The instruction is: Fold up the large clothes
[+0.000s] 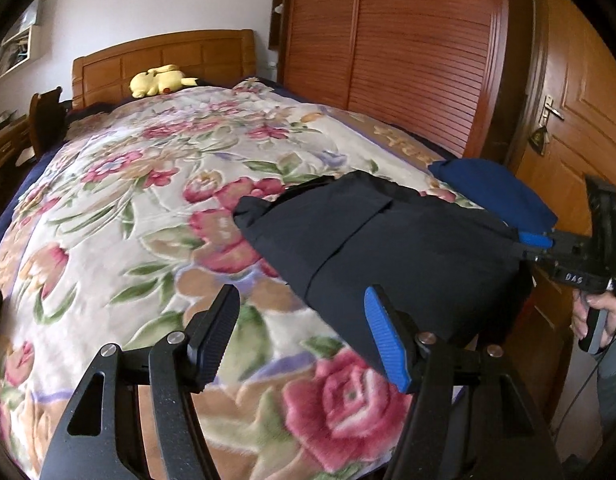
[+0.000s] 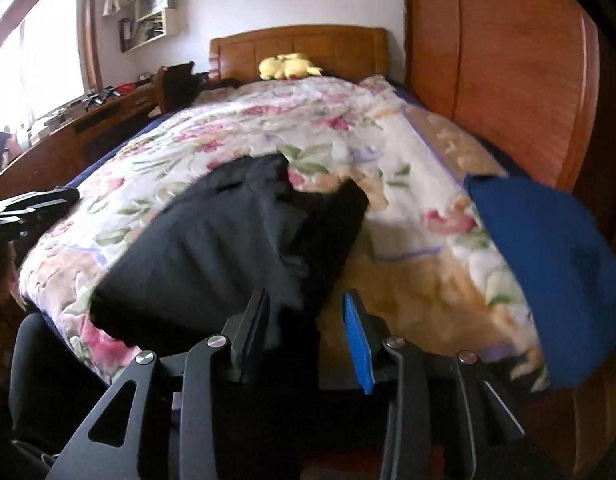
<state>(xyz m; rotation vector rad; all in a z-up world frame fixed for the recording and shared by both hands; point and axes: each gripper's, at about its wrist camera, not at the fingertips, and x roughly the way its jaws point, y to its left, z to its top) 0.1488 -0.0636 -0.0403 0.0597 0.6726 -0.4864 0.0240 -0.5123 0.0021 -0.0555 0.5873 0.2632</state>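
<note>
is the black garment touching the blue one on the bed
Apart. The right wrist view shows a broad strip of floral blanket between the black garment and the blue garment.

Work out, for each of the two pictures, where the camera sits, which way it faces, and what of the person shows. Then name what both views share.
Left wrist: on the left gripper, facing up the bed towards the headboard; a hand holds the right gripper at right.
Right wrist: on the right gripper, at the bed's foot, facing the headboard; no hand shows.
Shared: black garment, blue garment, yellow soft toy.
</note>
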